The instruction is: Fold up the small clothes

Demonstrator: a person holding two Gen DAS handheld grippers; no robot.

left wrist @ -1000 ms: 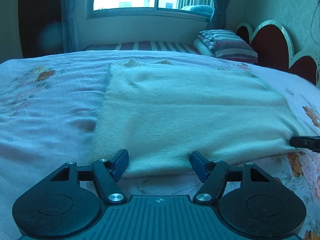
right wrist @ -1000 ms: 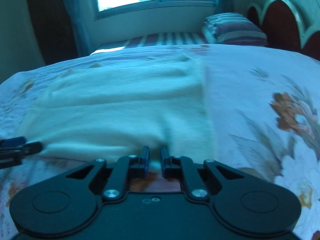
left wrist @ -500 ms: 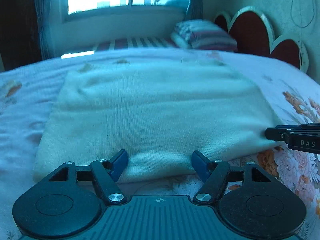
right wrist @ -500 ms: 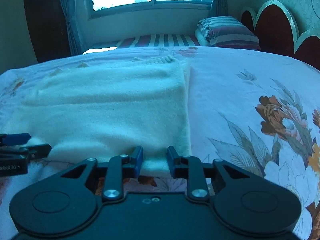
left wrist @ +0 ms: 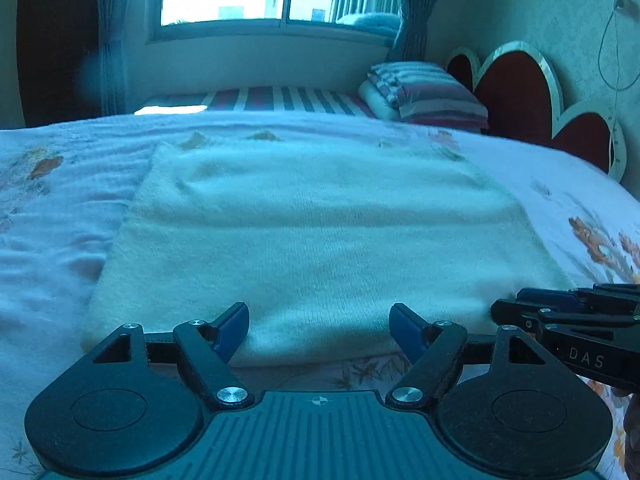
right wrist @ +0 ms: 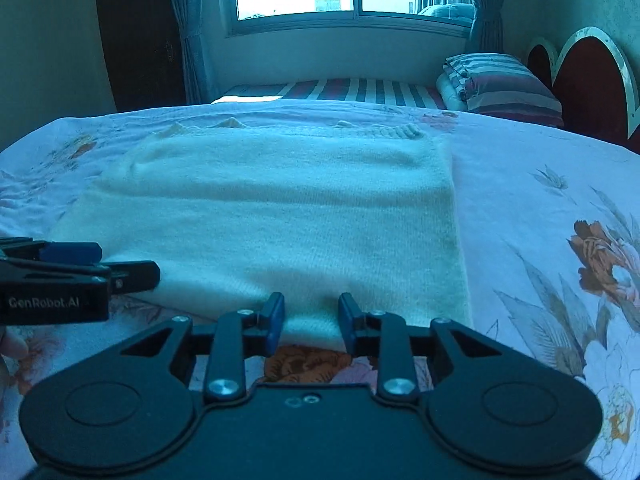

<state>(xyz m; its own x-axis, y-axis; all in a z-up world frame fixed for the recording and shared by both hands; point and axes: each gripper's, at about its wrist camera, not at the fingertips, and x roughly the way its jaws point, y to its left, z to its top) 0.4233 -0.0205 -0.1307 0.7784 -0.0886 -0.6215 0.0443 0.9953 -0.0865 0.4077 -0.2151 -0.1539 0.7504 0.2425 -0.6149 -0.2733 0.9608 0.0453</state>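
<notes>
A cream knitted garment (left wrist: 320,236) lies folded flat in a rectangle on the bed; it also shows in the right wrist view (right wrist: 276,216). My left gripper (left wrist: 319,322) is open, its blue pads level with the garment's near edge and holding nothing. My right gripper (right wrist: 311,318) is open less wide at the near edge, close to the garment's right corner, holding nothing. Each gripper appears at the side of the other's view: the right one (left wrist: 560,308), the left one (right wrist: 84,270).
The bed has a pale floral sheet (right wrist: 560,240). A striped mattress (left wrist: 288,100) and folded striped bedding (left wrist: 428,92) lie beyond it under the window. A red scalloped headboard (left wrist: 520,92) stands at the right.
The right gripper has opened from nearly shut, step by step. Both grippers have shifted along the garment's near edge; the garment lies as before.
</notes>
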